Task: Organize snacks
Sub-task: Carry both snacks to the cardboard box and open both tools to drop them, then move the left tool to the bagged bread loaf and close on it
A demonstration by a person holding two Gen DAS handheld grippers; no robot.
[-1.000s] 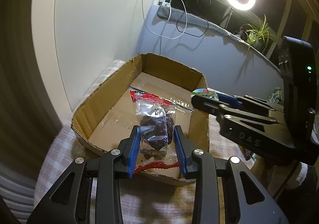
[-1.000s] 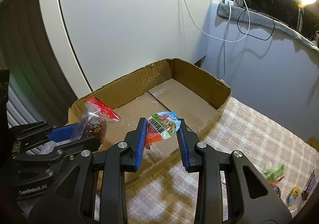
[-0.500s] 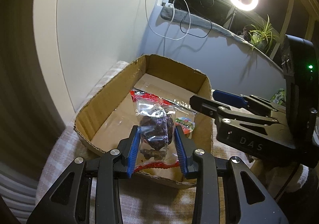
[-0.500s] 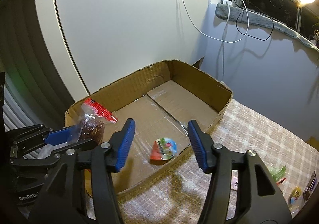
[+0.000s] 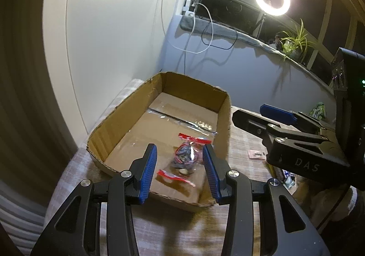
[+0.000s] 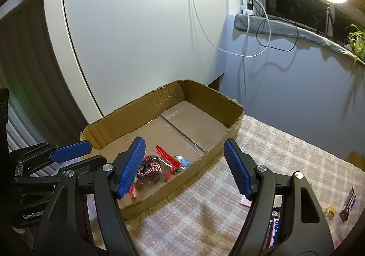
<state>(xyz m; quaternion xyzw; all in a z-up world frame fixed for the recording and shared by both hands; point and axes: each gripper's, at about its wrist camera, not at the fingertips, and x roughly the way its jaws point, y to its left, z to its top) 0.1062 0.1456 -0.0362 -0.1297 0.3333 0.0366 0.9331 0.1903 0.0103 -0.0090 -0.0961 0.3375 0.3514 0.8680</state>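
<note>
An open cardboard box (image 5: 118,119) (image 6: 212,96) stands on a checked tablecloth. A clear snack bag with red ends and dark contents (image 5: 186,156) (image 6: 150,168) lies on the box floor near its front wall. A small colourful packet (image 6: 182,161) lies beside it. My left gripper (image 5: 180,172) is open and empty above the front of the box, the bag below between its fingers. My right gripper (image 6: 184,168) is open and empty above the box's near corner. Each gripper shows in the other's view, the right one (image 5: 262,114) and the left one (image 6: 73,153).
Loose snacks lie on the cloth right of the box: a pink packet (image 5: 256,154), a green bag (image 5: 318,109), a chocolate bar (image 6: 349,205) and a small yellow packet (image 6: 330,211). A white wall and a purple ledge stand behind the box.
Both grippers opened in turn. The right let the colourful packet fall into the box, then the left let the dark snack bag drop beside it. Both grippers have pulled back slightly.
</note>
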